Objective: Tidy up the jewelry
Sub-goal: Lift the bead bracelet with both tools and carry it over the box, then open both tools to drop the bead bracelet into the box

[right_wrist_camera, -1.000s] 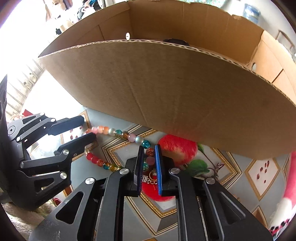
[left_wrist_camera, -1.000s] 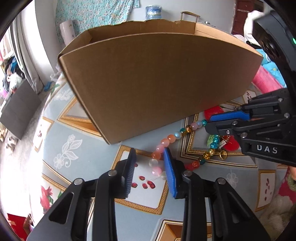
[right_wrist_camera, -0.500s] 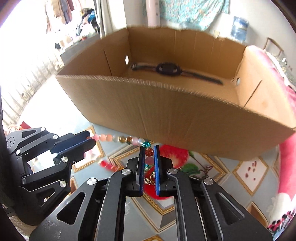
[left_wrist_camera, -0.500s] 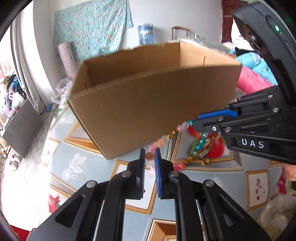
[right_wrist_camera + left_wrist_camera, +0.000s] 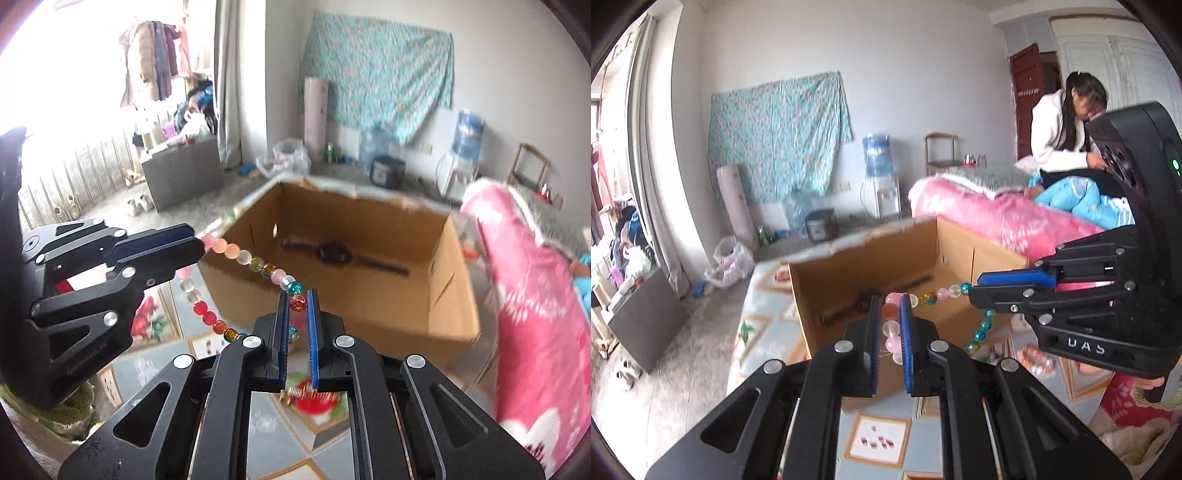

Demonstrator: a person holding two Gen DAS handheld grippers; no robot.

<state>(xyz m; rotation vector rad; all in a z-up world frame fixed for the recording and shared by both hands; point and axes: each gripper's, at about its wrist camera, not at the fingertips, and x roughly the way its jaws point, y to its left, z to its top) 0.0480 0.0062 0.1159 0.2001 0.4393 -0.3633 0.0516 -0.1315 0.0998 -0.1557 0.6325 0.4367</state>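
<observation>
A bead bracelet [image 5: 255, 264] of pink, white, amber, teal and red beads hangs stretched between both grippers, lifted above the patterned cloth. My left gripper [image 5: 888, 314] is shut on its pink and white beads [image 5: 889, 326]; it also shows in the right wrist view [image 5: 192, 243]. My right gripper [image 5: 295, 306] is shut on an amber bead, and appears in the left wrist view [image 5: 975, 288]. An open cardboard box [image 5: 454, 266] stands just beyond, with a black wristwatch [image 5: 332, 253] on its floor. The box also shows in the left wrist view [image 5: 812, 291].
A pink quilt [image 5: 535, 295] lies right of the box. A patterned cloth [image 5: 875, 435] covers the surface below. A person [image 5: 1060, 129] sits at the back right. A grey cabinet [image 5: 646, 317] stands on the floor at left.
Both grippers have risen with the bracelet from beside the box's front wall up to above its rim, so the box's inside and the room now show. The left gripper closed on the beads a second ago.
</observation>
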